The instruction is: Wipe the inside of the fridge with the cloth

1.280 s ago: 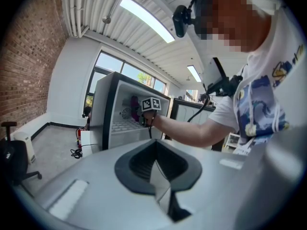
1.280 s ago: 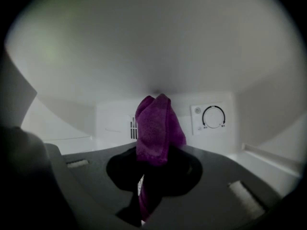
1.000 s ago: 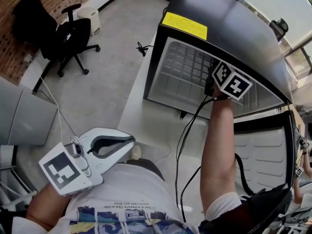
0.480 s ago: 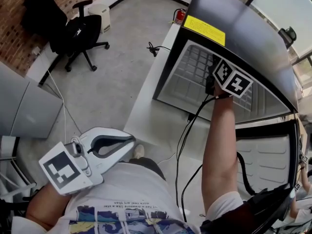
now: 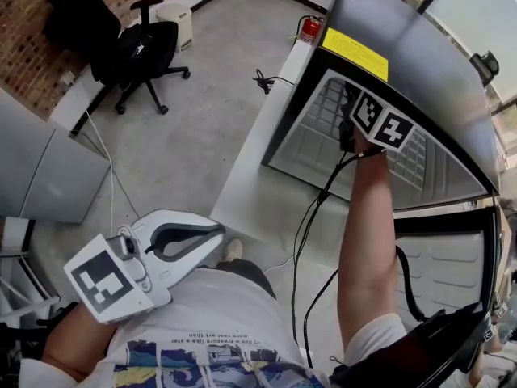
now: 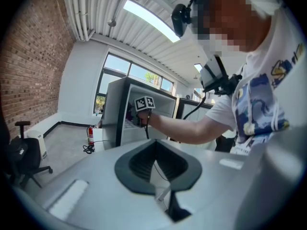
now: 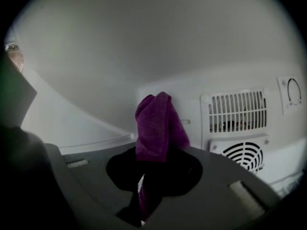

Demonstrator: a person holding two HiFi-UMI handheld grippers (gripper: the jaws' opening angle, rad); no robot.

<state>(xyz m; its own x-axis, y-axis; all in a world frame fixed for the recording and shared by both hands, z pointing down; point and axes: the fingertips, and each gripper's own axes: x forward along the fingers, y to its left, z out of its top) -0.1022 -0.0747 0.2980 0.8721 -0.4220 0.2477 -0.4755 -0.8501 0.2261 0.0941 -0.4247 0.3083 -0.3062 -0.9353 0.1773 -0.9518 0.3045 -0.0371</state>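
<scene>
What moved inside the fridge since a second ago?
The right tongs, shut on the purple cloth, seem to have slid a little leftward inside the fridge, toward the yellow label side. The view shifted too, bringing a fire extinguisher into sight. Nothing was let go. The left tongs stayed put, shut and empty.

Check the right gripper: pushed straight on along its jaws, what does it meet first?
The right gripper is shut on a purple terry cloth, which leads. That cloth would likely meet the fridge's white plastic back wall first, just left of the slatted vent grille. Depth is unclear.
</scene>
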